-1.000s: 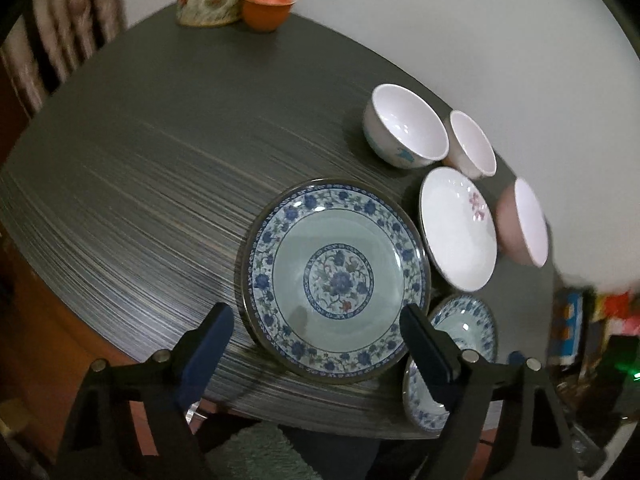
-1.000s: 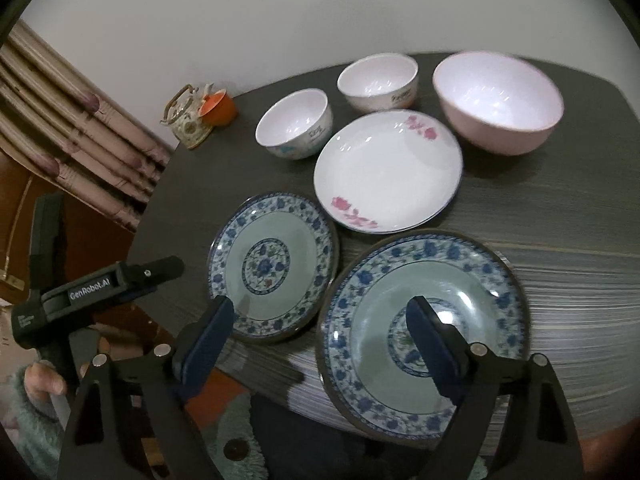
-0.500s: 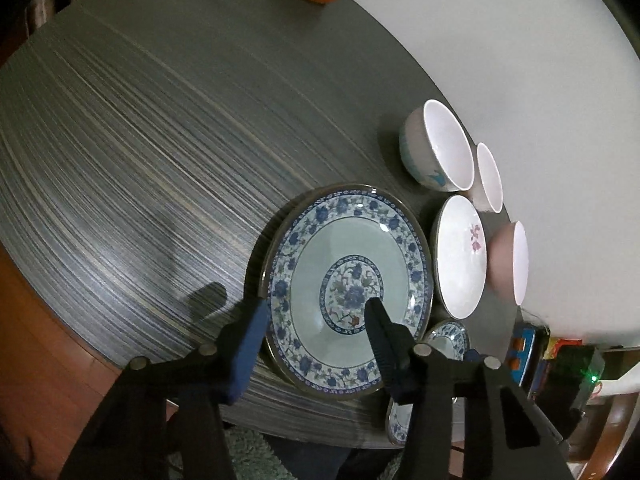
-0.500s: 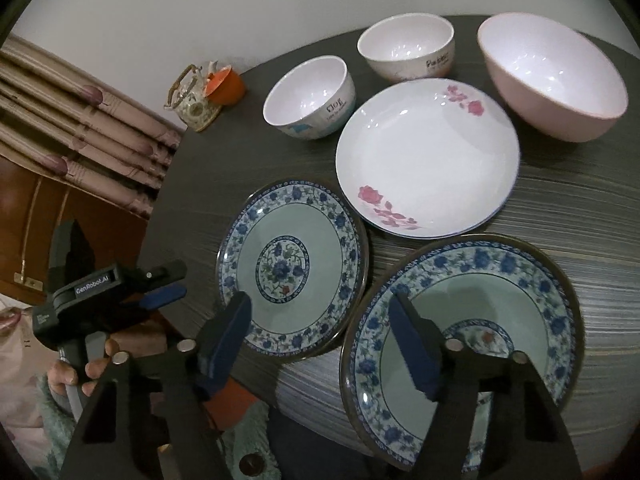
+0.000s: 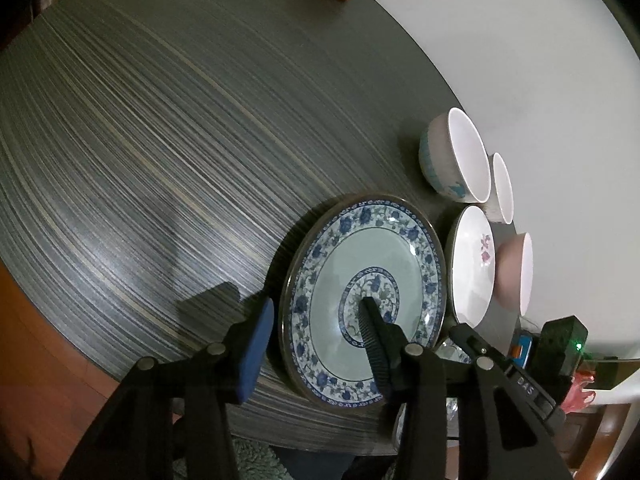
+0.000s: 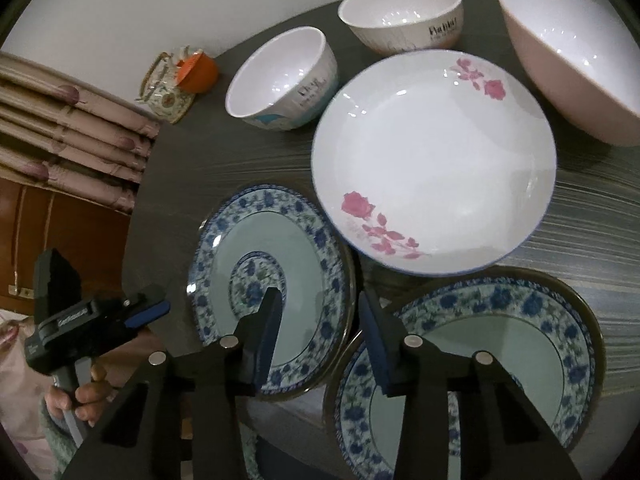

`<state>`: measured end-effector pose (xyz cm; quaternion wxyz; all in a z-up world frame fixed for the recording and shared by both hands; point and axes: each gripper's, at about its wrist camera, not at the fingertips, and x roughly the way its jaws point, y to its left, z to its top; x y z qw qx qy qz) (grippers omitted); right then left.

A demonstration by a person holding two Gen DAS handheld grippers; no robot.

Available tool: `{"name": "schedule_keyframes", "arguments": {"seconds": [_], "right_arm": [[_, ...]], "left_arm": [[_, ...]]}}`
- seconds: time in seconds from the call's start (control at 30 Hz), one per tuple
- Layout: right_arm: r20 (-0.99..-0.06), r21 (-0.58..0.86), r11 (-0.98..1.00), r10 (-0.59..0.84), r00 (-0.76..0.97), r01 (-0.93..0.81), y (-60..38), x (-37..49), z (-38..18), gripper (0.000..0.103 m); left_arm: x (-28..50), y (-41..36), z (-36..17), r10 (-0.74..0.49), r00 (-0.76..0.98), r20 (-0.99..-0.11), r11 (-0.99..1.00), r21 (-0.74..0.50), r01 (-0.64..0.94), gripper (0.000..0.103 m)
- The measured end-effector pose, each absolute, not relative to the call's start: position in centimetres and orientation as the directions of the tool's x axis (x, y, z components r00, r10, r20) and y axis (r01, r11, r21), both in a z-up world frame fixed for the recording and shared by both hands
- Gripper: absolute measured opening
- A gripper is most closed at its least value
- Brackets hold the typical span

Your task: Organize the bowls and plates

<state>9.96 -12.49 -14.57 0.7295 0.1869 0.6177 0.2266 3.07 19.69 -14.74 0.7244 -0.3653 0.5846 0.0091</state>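
Observation:
A blue-patterned plate (image 5: 360, 280) lies near the table's front edge; it also shows in the right wrist view (image 6: 280, 256). My left gripper (image 5: 316, 312) is open and straddles its near-left rim. My right gripper (image 6: 316, 312) is open and straddles the same plate's right rim. A larger blue-patterned plate (image 6: 500, 344) lies to its right. Behind them are a white plate with pink roses (image 6: 432, 160), two white bowls (image 6: 280, 76) (image 6: 404, 12) and a pink bowl (image 6: 572, 56). The left gripper also shows in the right wrist view (image 6: 148, 312).
An orange cup (image 6: 198, 74) and a patterned teapot (image 6: 166, 92) stand at the far edge of the dark round table (image 5: 160, 120). Folded curtains (image 6: 60, 128) hang beyond the table on the left. The wall is close behind the bowls.
Both grippers have moved in and down onto the smaller blue plate, and their jaws have narrowed around its rim on opposite sides.

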Motion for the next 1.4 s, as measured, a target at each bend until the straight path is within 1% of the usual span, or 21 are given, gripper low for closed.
{"name": "schedule_keyframes", "arguments": {"seconds": [0.07, 0.17, 0.3, 0.4, 0.47, 0.6, 0.77, 0.97, 1.03, 1.13, 1.4], "right_arm": [[-0.817, 0.555, 0.826, 0.564, 0.122, -0.101, -12.3, 10.5, -15.2, 0.034], [-0.828, 0.541, 0.835, 0.55, 0.111, -0.103, -12.0, 10.9, -15.9, 0.031], [-0.83, 0.539, 0.836, 0.548, 0.102, -0.107, -11.7, 11.6, -16.5, 0.031], [-0.833, 0.537, 0.837, 0.546, 0.093, -0.107, -11.6, 12.1, -16.9, 0.03], [-0.832, 0.539, 0.835, 0.548, 0.087, -0.11, -11.5, 12.1, -17.2, 0.025], [-0.831, 0.541, 0.834, 0.55, 0.082, -0.11, -11.1, 12.5, -17.6, 0.024], [-0.831, 0.542, 0.833, 0.551, 0.074, -0.116, -10.6, 12.8, -17.9, 0.024], [-0.831, 0.541, 0.833, 0.55, 0.077, -0.118, -10.5, 12.8, -18.1, 0.018], [-0.832, 0.539, 0.833, 0.55, 0.078, -0.121, -10.4, 12.8, -18.1, 0.017], [-0.837, 0.531, 0.838, 0.542, 0.078, -0.126, -10.3, 12.8, -18.1, 0.015], [-0.837, 0.531, 0.838, 0.542, 0.077, -0.124, -10.0, 12.5, -18.1, 0.015]], "left_arm": [[3.0, 19.8, -14.9, -0.417, 0.313, -0.854, 0.733, -0.519, -0.441, 0.039], [3.1, 19.8, -15.3, -0.415, 0.306, -0.857, 0.736, -0.514, -0.441, 0.038], [3.2, 19.9, -15.9, -0.415, 0.297, -0.86, 0.738, -0.509, -0.443, 0.037], [3.2, 20.0, -16.3, -0.417, 0.292, -0.86, 0.738, -0.509, -0.443, 0.034], [3.2, 20.0, -16.5, -0.416, 0.288, -0.863, 0.741, -0.505, -0.443, 0.032], [3.5, 19.9, -17.0, -0.414, 0.279, -0.867, 0.746, -0.499, -0.442, 0.03], [3.7, 19.8, -17.6, -0.414, 0.266, -0.871, 0.753, -0.492, -0.437, 0.017], [4.2, 19.7, -18.2, -0.409, 0.254, -0.877, 0.762, -0.481, -0.434, 0.017], [4.4, 19.5, -18.5, -0.412, 0.252, -0.876, 0.763, -0.482, -0.43, 0.017], [4.6, 19.4, -18.7, -0.422, 0.252, -0.871, 0.764, -0.491, -0.419, 0.014], [4.7, 19.3, -17.7, -0.376, 0.272, -0.886, 0.803, -0.458, -0.381, 0.013]]}}
